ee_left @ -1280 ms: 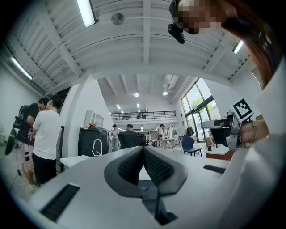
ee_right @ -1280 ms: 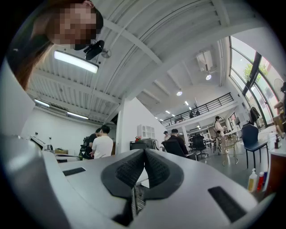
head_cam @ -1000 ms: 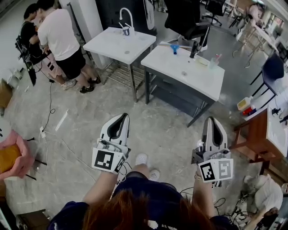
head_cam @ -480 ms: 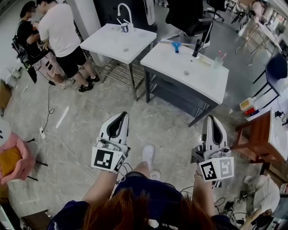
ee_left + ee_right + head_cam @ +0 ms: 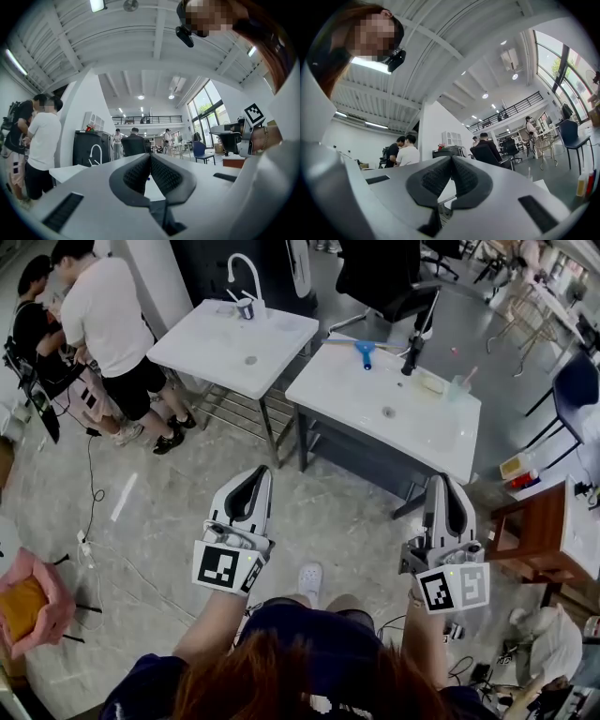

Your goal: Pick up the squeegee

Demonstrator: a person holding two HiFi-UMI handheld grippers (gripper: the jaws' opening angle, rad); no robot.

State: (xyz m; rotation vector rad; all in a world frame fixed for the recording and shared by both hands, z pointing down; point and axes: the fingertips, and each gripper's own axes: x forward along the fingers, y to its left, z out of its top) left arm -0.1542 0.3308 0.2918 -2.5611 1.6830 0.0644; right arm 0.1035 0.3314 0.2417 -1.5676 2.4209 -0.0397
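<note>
Workshop floor [image 5: 169,512], sink counters [image 5: 417,432] at upper centre.
Left gripper [image 5: 255,480] and right gripper [image 5: 443,487] sit closed, empty; open one before reaching the blue squeegee [image 5: 364,351].

Left tongs [image 5: 150,156] closed, empty, white table [image 5: 58,173] beyond

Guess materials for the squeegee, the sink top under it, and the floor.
Squeegee: blue head, matte, probably plastic; blade too small to tell. Sink top: white, smooth, slight gloss, basin moulded in; likely ceramic or solid surface. Floor: mottled grey with a soft sheen; probably polished concrete or stone.
</note>
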